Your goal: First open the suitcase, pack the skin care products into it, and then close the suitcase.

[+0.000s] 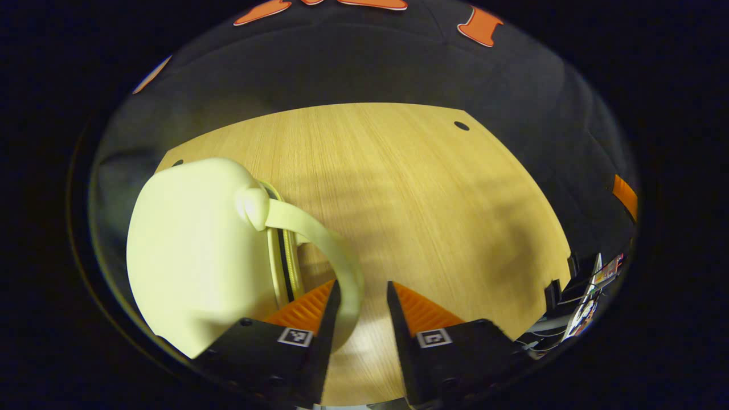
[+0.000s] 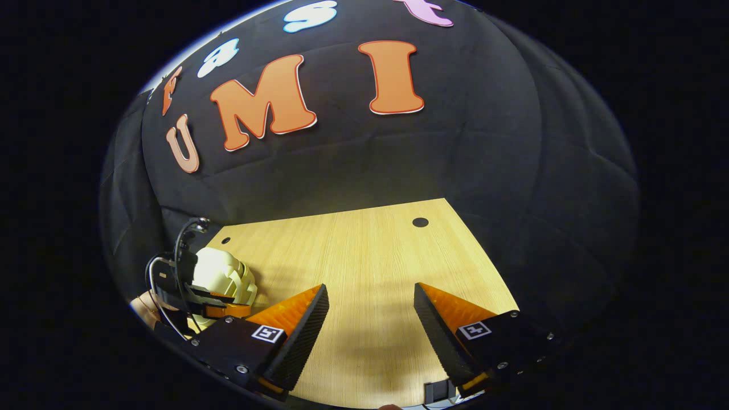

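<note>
The pale green suitcase (image 1: 199, 256) stands on the wooden tabletop (image 1: 410, 188), zipper shut, so its contents cannot be seen. The left claw (image 1: 361, 307) hangs open, its left finger touching the curved handle (image 1: 330, 250), which passes between the fingers. The right claw (image 2: 370, 319) is open over bare tabletop, with the suitcase far to its left.

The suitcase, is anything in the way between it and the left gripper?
Nothing visible is. In the left gripper view the pale suitcase stands upright on the wooden table, and its curved handle already reaches between the open fingers of the left gripper. The fingers have not closed on it.
</note>
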Motion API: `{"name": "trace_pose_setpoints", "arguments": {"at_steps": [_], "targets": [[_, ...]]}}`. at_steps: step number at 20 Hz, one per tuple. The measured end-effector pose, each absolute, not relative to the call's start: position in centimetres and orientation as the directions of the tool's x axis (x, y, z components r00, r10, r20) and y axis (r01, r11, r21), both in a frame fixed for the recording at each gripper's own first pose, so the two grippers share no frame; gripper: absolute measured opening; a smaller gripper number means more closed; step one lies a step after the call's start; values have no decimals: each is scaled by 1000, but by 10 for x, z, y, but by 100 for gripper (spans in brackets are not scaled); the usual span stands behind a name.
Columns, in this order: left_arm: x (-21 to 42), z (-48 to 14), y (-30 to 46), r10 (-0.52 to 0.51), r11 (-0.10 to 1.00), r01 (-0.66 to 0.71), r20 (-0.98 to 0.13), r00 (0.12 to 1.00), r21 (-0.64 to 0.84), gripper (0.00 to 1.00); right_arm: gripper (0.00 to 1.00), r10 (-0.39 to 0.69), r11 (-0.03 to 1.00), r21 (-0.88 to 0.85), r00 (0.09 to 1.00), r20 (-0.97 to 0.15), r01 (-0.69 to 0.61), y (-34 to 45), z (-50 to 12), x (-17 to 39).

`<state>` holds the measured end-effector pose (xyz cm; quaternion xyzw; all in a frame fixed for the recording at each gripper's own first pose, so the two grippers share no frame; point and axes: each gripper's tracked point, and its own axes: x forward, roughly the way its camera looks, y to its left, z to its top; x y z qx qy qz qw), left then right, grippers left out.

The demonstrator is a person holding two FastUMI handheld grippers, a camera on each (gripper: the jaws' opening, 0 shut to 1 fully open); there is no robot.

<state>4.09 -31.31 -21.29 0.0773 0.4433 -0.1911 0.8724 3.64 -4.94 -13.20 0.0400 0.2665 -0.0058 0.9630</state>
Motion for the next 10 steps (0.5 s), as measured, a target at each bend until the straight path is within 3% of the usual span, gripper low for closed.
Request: {"name": "trace_pose_setpoints", "arguments": {"at_steps": [3,9,10], "targets": [[43,-177,-339,-260,905,424,-752,606,28,97,95,-3,994,91,865,-502,57,-50,-129,26],[55,-63,-418,-364,893,450,-562,742,16,95,96,-41,994,71,905,-424,78,-48,-104,11],[23,-41,-415,-369,895,446,-528,765,20,95,96,-42,995,70,914,-403,76,-45,-97,9]]}}
